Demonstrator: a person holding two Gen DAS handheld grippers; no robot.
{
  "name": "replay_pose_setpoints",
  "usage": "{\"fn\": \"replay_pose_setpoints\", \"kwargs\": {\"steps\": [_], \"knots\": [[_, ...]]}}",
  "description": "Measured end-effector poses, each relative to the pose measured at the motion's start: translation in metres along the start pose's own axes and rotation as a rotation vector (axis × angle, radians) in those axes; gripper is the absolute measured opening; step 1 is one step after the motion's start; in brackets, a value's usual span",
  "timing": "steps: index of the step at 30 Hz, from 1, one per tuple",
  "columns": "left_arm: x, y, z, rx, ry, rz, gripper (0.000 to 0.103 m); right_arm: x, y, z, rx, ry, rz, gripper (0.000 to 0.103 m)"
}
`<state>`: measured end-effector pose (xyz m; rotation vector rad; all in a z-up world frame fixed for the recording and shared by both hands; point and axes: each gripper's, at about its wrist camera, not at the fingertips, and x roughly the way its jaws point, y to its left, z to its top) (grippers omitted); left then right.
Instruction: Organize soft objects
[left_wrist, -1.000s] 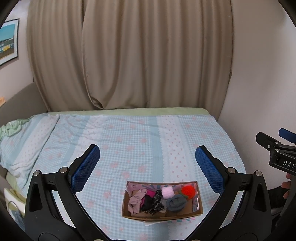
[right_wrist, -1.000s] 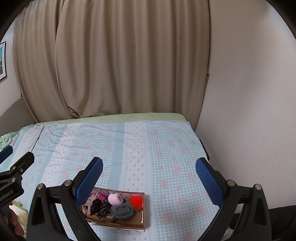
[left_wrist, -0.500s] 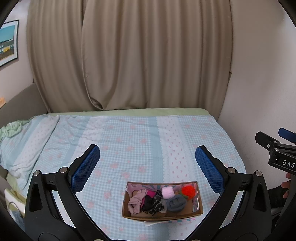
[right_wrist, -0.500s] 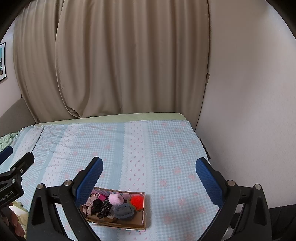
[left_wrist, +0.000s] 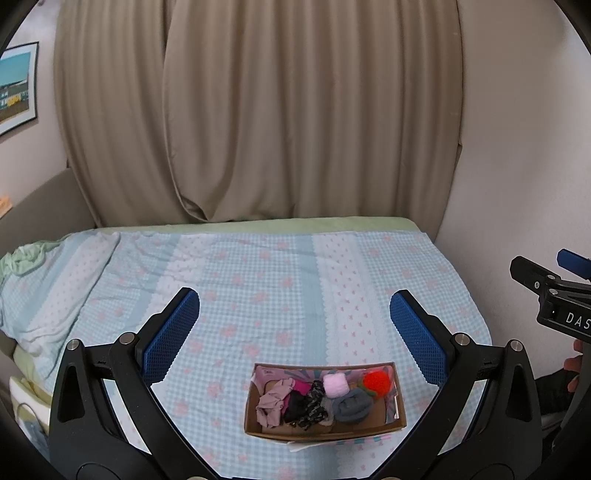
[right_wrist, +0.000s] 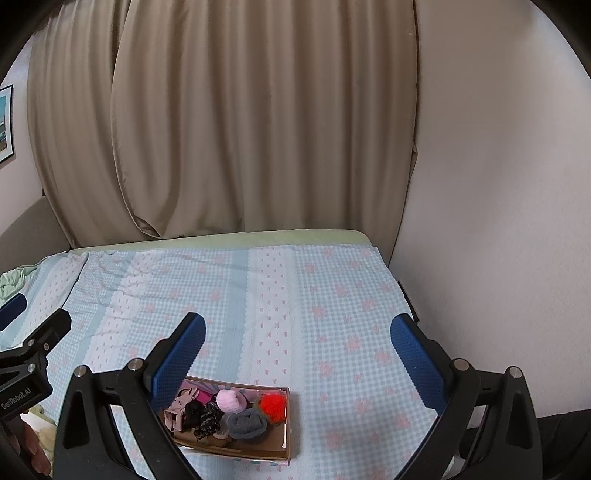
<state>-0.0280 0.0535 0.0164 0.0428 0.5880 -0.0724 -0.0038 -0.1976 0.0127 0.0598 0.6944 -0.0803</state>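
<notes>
A cardboard box (left_wrist: 399, 413) lies on the bed near its front edge; it also shows in the right wrist view (right_wrist: 286, 432). It holds several soft items: a red pom-pom (left_wrist: 376, 382), a pink ball (left_wrist: 335, 384), a grey roll (left_wrist: 352, 406), black and patterned cloth (left_wrist: 306, 406), and a beige-pink cloth (left_wrist: 273, 400). My left gripper (left_wrist: 294, 325) is open and empty, above and behind the box. My right gripper (right_wrist: 297, 347) is open and empty, above the box's right side. The red pom-pom (right_wrist: 273, 404) and the grey roll (right_wrist: 246, 424) show in the right wrist view too.
The bed has a blue checked cover (left_wrist: 280, 280) with pink flowers. Beige curtains (left_wrist: 258, 110) hang behind it. A white wall (right_wrist: 498, 184) runs along the right side. A rumpled green sheet (left_wrist: 22, 258) lies at the far left. A framed picture (left_wrist: 16, 86) hangs on the left wall.
</notes>
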Motion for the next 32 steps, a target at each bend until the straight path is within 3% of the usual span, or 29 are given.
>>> {"fn": "replay_pose_setpoints", "kwargs": {"steps": [32], "knots": [[-0.001, -0.017, -0.004, 0.051, -0.055, 0.045, 0.103, 0.005, -0.003, 0.006, -0.004, -0.001, 0.010, 0.100]]}}
